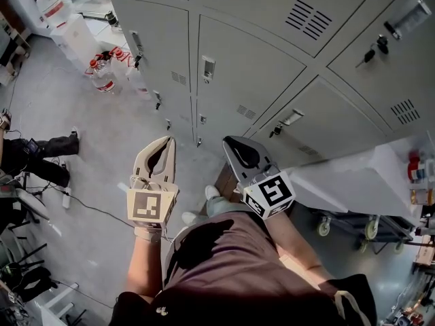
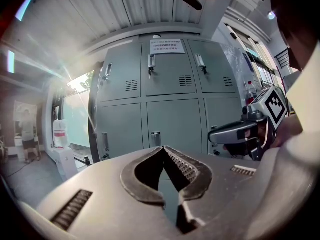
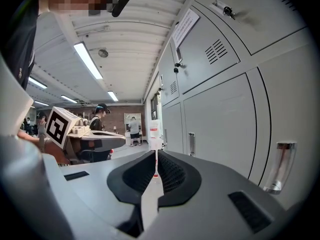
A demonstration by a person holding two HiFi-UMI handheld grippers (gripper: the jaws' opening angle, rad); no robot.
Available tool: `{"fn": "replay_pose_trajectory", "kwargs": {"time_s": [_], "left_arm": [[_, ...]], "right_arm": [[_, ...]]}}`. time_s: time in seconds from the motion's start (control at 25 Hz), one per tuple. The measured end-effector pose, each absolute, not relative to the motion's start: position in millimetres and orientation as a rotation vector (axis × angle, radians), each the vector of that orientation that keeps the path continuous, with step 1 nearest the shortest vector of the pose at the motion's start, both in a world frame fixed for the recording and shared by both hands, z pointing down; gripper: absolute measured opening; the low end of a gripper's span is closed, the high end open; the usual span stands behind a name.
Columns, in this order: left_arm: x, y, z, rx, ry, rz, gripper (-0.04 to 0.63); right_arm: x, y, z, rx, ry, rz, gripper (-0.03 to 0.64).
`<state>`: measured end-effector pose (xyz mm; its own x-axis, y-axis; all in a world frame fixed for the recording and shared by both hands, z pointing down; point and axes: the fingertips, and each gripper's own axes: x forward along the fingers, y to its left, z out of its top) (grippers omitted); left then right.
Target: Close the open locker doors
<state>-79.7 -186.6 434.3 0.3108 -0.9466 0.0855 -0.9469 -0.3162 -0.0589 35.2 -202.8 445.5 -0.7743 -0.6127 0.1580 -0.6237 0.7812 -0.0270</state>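
A bank of grey lockers [image 1: 251,66] stands before me, and every door I can see lies flush in its frame. In the left gripper view the same doors [image 2: 172,124] face me, a small latch [image 2: 156,138] low in the middle. The right gripper view runs along the locker fronts [image 3: 220,129]. My left gripper [image 1: 168,140] [image 2: 163,148] is shut and holds nothing. My right gripper [image 1: 230,141] [image 3: 156,151] is also shut and empty, beside the left one and a short way from the lockers. Each gripper shows in the other's view: right gripper [image 2: 215,134], left gripper [image 3: 120,140].
White containers [image 1: 68,26] and red-capped bottles [image 1: 102,73] stand on the floor at the lockers' left end. A seated person's legs [image 1: 41,155] and cables lie at the left. A wheeled cart under a white cover [image 1: 360,182] stands at the right. People [image 3: 100,116] stand far down the room.
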Motion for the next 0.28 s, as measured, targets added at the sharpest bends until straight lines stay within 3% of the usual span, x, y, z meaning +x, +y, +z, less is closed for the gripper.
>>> {"fn": "replay_pose_trajectory", "kwargs": {"time_s": [0.28], "left_arm": [[-83.0, -186.9, 435.9, 2.538, -1.835, 0.183, 0.018]], "right_arm": [[31.9, -203.9, 448.6, 0.988, -2.825, 0.149, 0.04]]}}
